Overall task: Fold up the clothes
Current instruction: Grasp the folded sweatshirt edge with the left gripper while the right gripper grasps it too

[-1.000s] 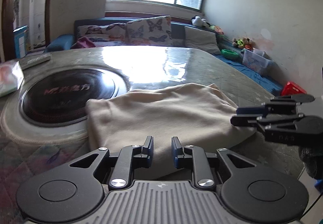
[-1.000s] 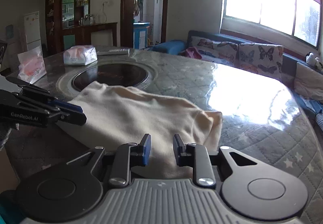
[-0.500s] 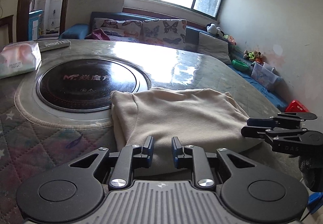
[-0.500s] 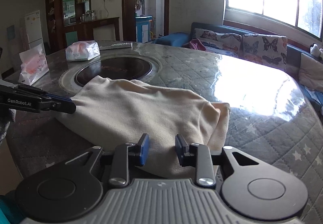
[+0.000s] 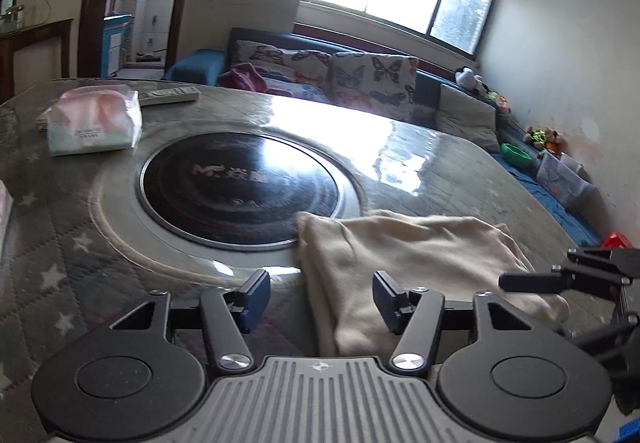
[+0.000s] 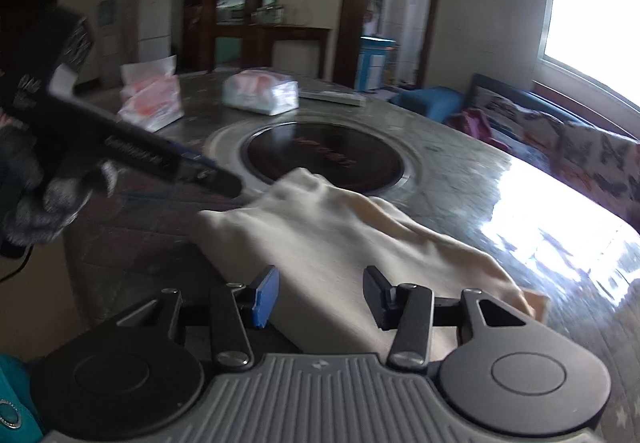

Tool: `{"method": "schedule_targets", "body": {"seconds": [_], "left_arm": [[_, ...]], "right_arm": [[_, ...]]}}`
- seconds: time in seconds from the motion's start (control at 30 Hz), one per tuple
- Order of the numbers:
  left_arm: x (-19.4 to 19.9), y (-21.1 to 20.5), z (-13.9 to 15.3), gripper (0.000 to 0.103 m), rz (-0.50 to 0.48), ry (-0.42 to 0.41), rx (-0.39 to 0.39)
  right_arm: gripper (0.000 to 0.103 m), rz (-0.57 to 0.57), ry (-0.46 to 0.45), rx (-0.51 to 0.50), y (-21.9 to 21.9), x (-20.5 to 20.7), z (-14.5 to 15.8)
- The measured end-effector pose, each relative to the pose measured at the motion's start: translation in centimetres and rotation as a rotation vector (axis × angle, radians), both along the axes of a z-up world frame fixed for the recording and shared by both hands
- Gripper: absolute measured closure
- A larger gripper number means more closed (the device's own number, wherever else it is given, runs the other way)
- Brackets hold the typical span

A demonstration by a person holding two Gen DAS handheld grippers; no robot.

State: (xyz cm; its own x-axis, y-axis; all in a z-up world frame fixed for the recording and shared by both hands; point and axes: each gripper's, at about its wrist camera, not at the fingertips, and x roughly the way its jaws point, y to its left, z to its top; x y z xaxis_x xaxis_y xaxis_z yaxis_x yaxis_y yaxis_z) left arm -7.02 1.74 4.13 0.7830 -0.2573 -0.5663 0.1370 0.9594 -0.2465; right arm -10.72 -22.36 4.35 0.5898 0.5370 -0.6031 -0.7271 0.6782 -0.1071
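So both grippers were right at the near edge of the table, and both sets of jaws were opening with nothing pinched. The left gripper had the cream garment lying under its spread fingers but the pads weren't touching it, and it was the same story for the right gripper, which hung over the cloth's near-right part. The garment itself sat folded into a thick flat bundle along the near edge, its far-left corner just lapping onto the rim of the round black hob set in the middle of the surface. My read: a fold had just been laid down and let go, so this was the release step. Whatever came next probably needed a fresh pinch on an edge or corner, either for another fold or to square up the lumpy far side, hard to say which. Farther back toward the far-left edge were a tissue pack, a second soft pack and a flat remote. Containers: none on the table; a clear storage bin stood on the floor by the wall, contents too blurry to tell.
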Motion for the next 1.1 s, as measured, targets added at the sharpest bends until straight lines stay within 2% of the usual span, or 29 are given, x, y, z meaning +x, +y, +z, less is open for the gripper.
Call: {"method": "schedule_targets", "body": {"seconds": [0.07,0.13,0.23,0.3,0.47,0.67,0.8,1.1], "left_arm": [[0.4,0.6,0.3,0.032,0.023,0.001,-0.004],[0.8,1.0,0.4,0.031,0.035,0.01,-0.016],[1.3,1.4,0.4,0.023,0.052,0.03,-0.041],[1.6,1.6,0.2,0.022,0.065,0.047,-0.063],[2.4,2.6,-0.2,0.022,0.086,0.103,-0.173],[3.0,3.1,-0.5,0.022,0.085,0.147,-0.293],[3.5,3.3,-1.0,0.022,0.097,0.18,-0.356],[5.0,3.8,-2.4,0.022,0.136,0.288,-0.554]], "right_arm": [[0.056,0.051,-0.009,-0.025,1.5,-0.2,0.0],[0.056,0.1,-0.02,-0.05,3.1,-0.3,-0.1],[0.056,0.16,-0.029,-0.08,5.1,-0.4,-0.4],[0.056,0.195,-0.035,-0.101,6.3,-0.5,-0.6],[0.056,0.261,-0.06,-0.167,8.7,-0.7,-1.4],[0.061,0.261,-0.081,-0.228,10.0,-0.5,-2.5],[0.087,0.228,-0.075,-0.184,9.4,-0.3,-2.1],[0.09,0.155,0.023,0.003,6.3,1.2,0.6]]}}
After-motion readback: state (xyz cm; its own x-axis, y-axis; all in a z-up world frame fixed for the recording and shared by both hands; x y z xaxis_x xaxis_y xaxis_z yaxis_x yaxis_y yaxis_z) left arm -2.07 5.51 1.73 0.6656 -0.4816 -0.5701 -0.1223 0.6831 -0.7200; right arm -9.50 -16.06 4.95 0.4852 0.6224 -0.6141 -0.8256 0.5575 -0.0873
